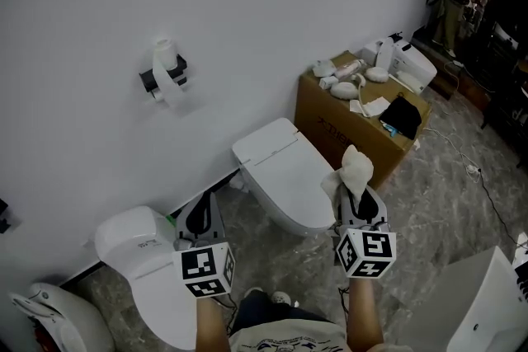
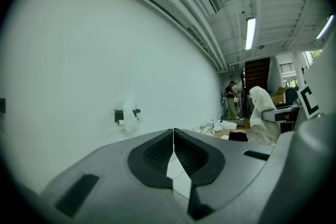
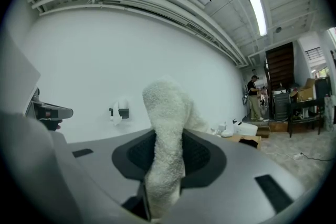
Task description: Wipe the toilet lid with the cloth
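A white toilet with its lid (image 1: 280,165) down stands against the wall at centre in the head view. My right gripper (image 1: 356,198) hovers just right of its front edge, shut on a white fluffy cloth (image 1: 355,171) that sticks up between the jaws; the cloth (image 3: 167,139) fills the middle of the right gripper view. My left gripper (image 1: 198,218) is held lower left, between the two toilets, jaws shut with nothing in them (image 2: 173,157). Both point toward the wall.
A second white toilet (image 1: 144,260) sits at lower left. A cardboard box (image 1: 355,132) with bottles, cloths and a black item on top stands right of the toilet. A paper holder (image 1: 167,74) hangs on the wall. A cable (image 1: 462,152) trails on the marble floor.
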A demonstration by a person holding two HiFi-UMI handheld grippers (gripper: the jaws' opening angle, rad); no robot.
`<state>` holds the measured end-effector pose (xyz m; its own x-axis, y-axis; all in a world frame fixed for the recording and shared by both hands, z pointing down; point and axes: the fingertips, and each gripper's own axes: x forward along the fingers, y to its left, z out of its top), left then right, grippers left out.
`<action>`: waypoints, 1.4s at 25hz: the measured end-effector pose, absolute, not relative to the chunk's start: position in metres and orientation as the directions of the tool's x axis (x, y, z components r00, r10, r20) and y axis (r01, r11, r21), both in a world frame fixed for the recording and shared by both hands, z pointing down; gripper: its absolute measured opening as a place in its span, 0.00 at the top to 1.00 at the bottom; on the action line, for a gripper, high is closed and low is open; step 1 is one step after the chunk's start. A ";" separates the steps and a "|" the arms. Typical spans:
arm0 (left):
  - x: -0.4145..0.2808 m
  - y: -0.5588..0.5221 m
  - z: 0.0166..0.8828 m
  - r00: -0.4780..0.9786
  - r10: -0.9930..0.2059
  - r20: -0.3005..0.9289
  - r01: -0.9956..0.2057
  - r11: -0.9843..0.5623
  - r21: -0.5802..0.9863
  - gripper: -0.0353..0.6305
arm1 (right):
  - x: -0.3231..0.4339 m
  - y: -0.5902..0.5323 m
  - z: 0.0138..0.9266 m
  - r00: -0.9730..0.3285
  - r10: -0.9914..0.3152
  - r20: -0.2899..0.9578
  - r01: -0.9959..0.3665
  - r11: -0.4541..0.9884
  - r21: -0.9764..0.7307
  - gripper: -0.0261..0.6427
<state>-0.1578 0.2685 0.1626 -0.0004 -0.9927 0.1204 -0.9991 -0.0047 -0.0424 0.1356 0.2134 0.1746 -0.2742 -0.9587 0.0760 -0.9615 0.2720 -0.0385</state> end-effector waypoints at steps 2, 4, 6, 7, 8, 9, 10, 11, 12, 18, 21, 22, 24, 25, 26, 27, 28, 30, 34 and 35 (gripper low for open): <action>-0.158 0.253 0.168 0.002 -0.991 0.133 -0.999 -0.007 -0.042 0.93 | 0.135 0.199 0.180 -0.275 -0.958 0.086 -0.961 0.272 -0.042 0.80; -0.158 0.239 0.171 0.003 -0.990 0.143 -0.999 -0.009 -0.041 0.93 | 0.135 0.187 0.184 -0.274 -0.957 0.095 -0.962 0.271 -0.044 0.79; -0.158 0.228 0.173 0.004 -0.989 0.146 -0.999 -0.010 -0.037 0.93 | 0.136 0.178 0.186 -0.270 -0.957 0.101 -0.963 0.267 -0.043 0.80; -0.159 0.221 0.173 0.005 -0.989 0.147 -0.999 -0.011 -0.035 0.93 | 0.136 0.172 0.187 -0.268 -0.958 0.104 -0.963 0.265 -0.044 0.80; -0.160 0.213 0.174 0.007 -0.989 0.148 -0.999 -0.012 -0.034 0.93 | 0.136 0.165 0.189 -0.265 -0.958 0.107 -0.964 0.262 -0.044 0.80; -0.161 0.203 0.175 0.010 -0.989 0.149 -0.999 -0.015 -0.032 0.93 | 0.135 0.157 0.191 -0.262 -0.959 0.111 -0.965 0.258 -0.044 0.79; -0.163 0.192 0.177 0.013 -0.989 0.149 -0.999 -0.018 -0.030 0.93 | 0.133 0.147 0.193 -0.258 -0.959 0.114 -0.966 0.255 -0.043 0.80; -0.165 0.180 0.178 0.016 -0.989 0.150 -0.999 -0.021 -0.029 0.93 | 0.132 0.137 0.195 -0.255 -0.960 0.116 -0.967 0.252 -0.042 0.80; -0.167 0.168 0.180 0.020 -0.988 0.151 -0.999 -0.025 -0.029 0.93 | 0.131 0.126 0.196 -0.250 -0.961 0.118 -0.968 0.247 -0.040 0.80; -0.179 0.084 0.186 0.064 -0.985 0.161 -0.997 -0.068 -0.020 0.93 | 0.121 0.051 0.201 -0.204 -0.971 0.126 -0.979 0.202 -0.036 0.79; -0.187 0.036 0.190 0.091 -0.980 0.175 -0.995 -0.095 -0.015 0.93 | 0.115 0.012 0.203 -0.172 -0.976 0.135 -0.985 0.168 -0.038 0.79; -0.190 0.021 0.189 0.101 -0.979 0.178 -0.994 -0.105 -0.016 0.93 | 0.113 0.000 0.203 -0.161 -0.977 0.139 -0.987 0.157 -0.039 0.80; -0.193 -0.010 0.188 0.127 -0.975 0.181 -0.991 -0.133 -0.019 0.93 | 0.109 -0.022 0.202 -0.138 -0.980 0.144 -0.990 0.134 -0.041 0.80; -0.193 -0.024 0.187 0.143 -0.973 0.182 -0.989 -0.149 -0.023 0.93 | 0.107 -0.033 0.202 -0.128 -0.981 0.145 -0.991 0.123 -0.042 0.80; -0.193 -0.037 0.187 0.158 -0.970 0.183 -0.986 -0.165 -0.026 0.93 | 0.106 -0.043 0.202 -0.119 -0.982 0.147 -0.993 0.114 -0.041 0.80; -0.194 -0.051 0.188 0.172 -0.968 0.185 -0.983 -0.180 -0.028 0.93 | 0.104 -0.054 0.202 -0.109 -0.983 0.149 -0.994 0.104 -0.039 0.80; -0.194 -0.064 0.189 0.185 -0.965 0.188 -0.981 -0.193 -0.028 0.93 | 0.102 -0.065 0.203 -0.099 -0.983 0.153 -0.995 0.095 -0.036 0.80; -0.197 -0.089 0.194 0.206 -0.959 0.197 -0.976 -0.215 -0.025 0.93 | 0.097 -0.085 0.208 -0.082 -0.983 0.166 -0.996 0.078 -0.032 0.80; -0.202 -0.132 0.210 0.238 -0.945 0.226 -0.969 -0.248 -0.016 0.93 | 0.091 -0.118 0.222 -0.054 -0.978 0.202 -0.999 0.051 -0.019 0.80; -0.202 -0.141 0.216 0.246 -0.940 0.236 -0.966 -0.257 -0.013 0.93 | 0.090 -0.125 0.227 -0.047 -0.976 0.213 -0.999 0.044 -0.017 0.80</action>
<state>-0.2023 -0.1409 0.2157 0.2463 -0.9400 0.2361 -0.9664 -0.2566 -0.0135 0.0905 -0.1246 0.2269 -0.0468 -0.9759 0.2131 -0.9989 0.0441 -0.0175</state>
